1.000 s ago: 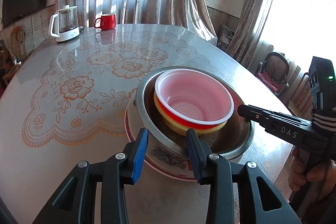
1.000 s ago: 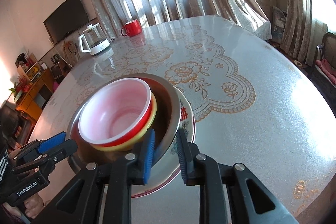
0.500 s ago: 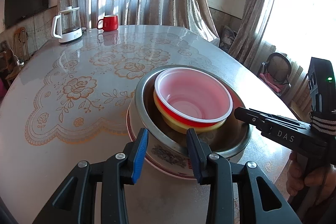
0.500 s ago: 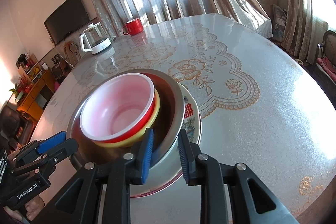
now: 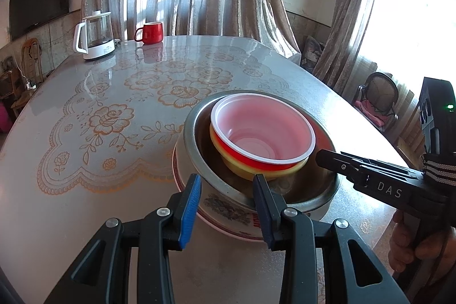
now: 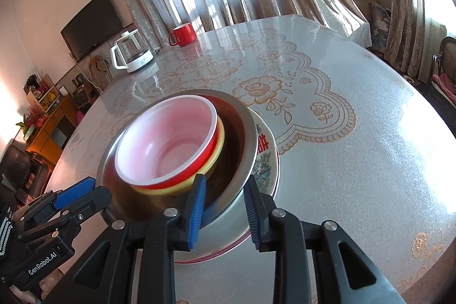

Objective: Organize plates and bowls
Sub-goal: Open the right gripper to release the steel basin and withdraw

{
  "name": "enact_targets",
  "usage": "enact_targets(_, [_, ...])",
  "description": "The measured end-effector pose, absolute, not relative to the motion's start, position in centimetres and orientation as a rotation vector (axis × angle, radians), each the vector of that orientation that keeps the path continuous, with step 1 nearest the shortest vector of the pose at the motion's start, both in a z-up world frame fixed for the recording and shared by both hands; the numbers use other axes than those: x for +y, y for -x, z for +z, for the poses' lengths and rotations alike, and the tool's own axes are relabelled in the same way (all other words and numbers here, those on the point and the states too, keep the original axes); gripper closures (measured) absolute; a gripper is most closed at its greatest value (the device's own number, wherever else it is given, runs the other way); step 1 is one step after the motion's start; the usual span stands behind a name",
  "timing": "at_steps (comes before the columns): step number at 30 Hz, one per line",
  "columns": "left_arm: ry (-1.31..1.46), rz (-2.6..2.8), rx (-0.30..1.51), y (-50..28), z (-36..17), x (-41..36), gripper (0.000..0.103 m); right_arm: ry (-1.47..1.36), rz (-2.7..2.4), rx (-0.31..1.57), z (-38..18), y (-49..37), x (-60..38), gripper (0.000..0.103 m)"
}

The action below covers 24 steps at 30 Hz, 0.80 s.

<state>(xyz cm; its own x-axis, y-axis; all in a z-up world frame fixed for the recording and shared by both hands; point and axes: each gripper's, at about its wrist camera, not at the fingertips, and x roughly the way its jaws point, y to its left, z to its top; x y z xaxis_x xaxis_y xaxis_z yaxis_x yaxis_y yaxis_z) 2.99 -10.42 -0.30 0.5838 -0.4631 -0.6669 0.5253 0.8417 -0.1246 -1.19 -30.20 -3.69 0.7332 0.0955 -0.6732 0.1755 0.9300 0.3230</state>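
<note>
The red plastic bowl (image 5: 263, 133) sits nested in a yellow bowl (image 5: 265, 171), steel basin (image 6: 236, 138) and patterned plate (image 6: 266, 161) just ahead of both claws, the stacking apparently done; the right claw (image 6: 225, 205) has just been opening off the basin rim, while the left claw (image 5: 226, 202) stands apart astride it

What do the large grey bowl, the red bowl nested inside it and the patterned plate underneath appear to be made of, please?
The large grey bowl looks like stainless steel: a brushed, mirror-like sheen that reflects what sits inside. The red bowl seems to be thin plastic, its pale inside glowing pink as light passes through. The patterned plate is probably glazed ceramic, glossy white with printed decoration, though melamine cannot be ruled out.
</note>
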Motion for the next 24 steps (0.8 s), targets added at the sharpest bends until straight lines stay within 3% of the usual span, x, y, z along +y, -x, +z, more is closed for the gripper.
enact_targets(16, [-0.066, -0.512, 0.750, -2.6, -0.2, -9.7, 0.057, -0.382, -0.043, 0.748, -3.5, 1.8, -29.6, 0.071])
enact_targets(24, [-0.063, -0.456, 0.735, -2.1, 0.0, -9.1, 0.042, -0.361, -0.080, 0.742, -3.2, 2.3, -29.3, 0.068])
